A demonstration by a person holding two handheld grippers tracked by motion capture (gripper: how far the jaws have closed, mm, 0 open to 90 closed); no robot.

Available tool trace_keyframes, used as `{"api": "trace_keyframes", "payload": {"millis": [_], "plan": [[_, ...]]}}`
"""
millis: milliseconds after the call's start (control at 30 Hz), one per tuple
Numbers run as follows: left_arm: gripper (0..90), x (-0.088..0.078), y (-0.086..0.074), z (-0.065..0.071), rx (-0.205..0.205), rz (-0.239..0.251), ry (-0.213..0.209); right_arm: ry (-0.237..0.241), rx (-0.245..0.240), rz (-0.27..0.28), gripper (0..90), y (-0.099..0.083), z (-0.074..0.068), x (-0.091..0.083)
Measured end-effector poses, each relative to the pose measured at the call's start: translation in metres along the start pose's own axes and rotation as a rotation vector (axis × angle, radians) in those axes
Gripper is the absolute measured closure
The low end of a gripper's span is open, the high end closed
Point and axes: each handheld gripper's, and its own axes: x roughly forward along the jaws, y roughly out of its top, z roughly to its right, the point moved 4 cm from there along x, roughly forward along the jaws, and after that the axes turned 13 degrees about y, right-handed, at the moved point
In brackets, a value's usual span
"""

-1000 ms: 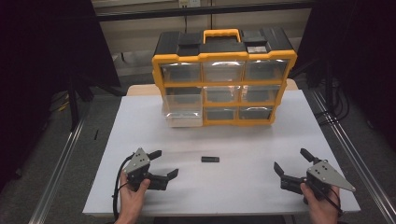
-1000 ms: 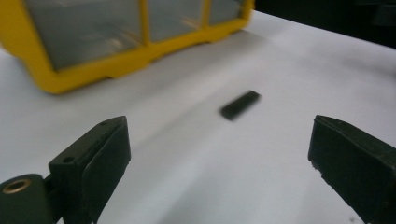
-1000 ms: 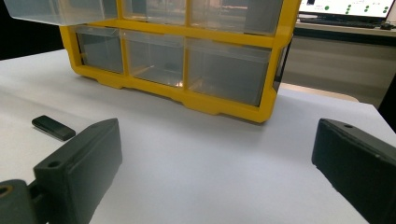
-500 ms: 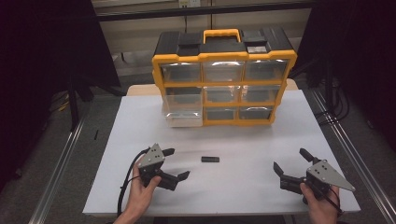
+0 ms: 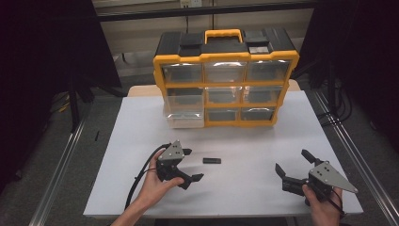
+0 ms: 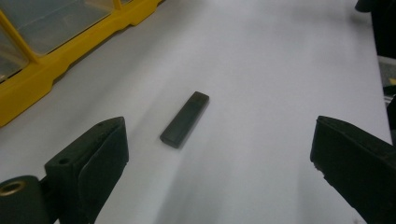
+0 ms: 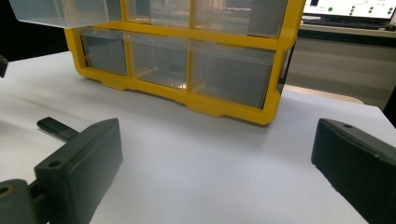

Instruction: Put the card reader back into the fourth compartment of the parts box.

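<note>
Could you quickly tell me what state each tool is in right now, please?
Left tool: open, holding nothing, aimed at the small black bar.
Right tool: open, holding nothing.

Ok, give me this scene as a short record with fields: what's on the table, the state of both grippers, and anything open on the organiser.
surface: white table
organiser: yellow and black drawer organiser at the far side, clear drawers in three rows
open drawer: left drawer of the middle row, pulled out
loose item: small flat black bar lying on the table, untouched
left gripper: open, empty, aimed at the bar
right gripper: open, empty, facing the organiser
</note>
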Motion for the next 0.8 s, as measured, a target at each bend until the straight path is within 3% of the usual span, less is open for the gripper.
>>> {"api": "trace_keyframes", "payload": {"millis": [167,200,467,567,800], "plan": [[3.8,0.009,0.004,-0.001,0.024,-0.041,-0.026,0.003,0.001,-0.001,2.0,0.000,0.000,0.000],[3.6,0.010,0.005,-0.001,0.004,-0.040,-0.035,0.003,0.003,-0.001,2.0,0.000,0.000,0.000],[4.7,0.024,0.010,-0.006,0.034,-0.110,-0.072,0.004,0.001,-0.004,1.9,0.000,-0.001,0.001],[7.2,0.029,0.012,-0.005,0.019,-0.111,-0.098,0.003,-0.002,-0.004,1.9,0.000,-0.001,0.001],[11.4,0.041,0.016,-0.012,0.038,-0.144,-0.090,0.002,-0.004,-0.006,1.9,0.000,-0.001,0.000]]}}
